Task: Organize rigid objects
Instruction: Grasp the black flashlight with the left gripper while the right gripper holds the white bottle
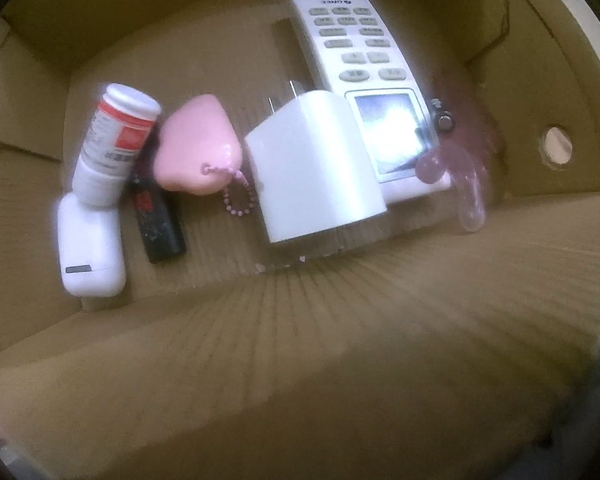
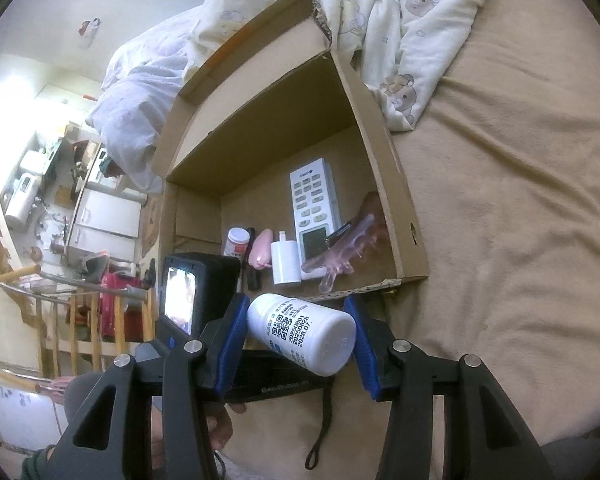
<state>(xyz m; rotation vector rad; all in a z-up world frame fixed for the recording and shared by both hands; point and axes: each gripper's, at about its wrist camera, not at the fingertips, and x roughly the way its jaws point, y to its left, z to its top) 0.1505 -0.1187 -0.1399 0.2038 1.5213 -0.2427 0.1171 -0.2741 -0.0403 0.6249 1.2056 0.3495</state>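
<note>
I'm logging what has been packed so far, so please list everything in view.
cardboard box: 1, brown, on bed
remote control: 1, white, in box
charger plug: 1, white, beside remote
heart keychain: 1, pink
lighter: 1, black
red-labelled bottle: 1, white
earbud case: 1, white
claw clip: 1, clear pink
white bottle: 1, in right gripper
blanket: 1, cream
left gripper's camera body: black, over the box

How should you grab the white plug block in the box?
Grip the white boxy plug charger across its two flat side faces, coming straight down from above. Its metal prongs point toward the box's back wall, and the white remote control touches one side, so the fingers would probably fit best nearer its free end.
</note>
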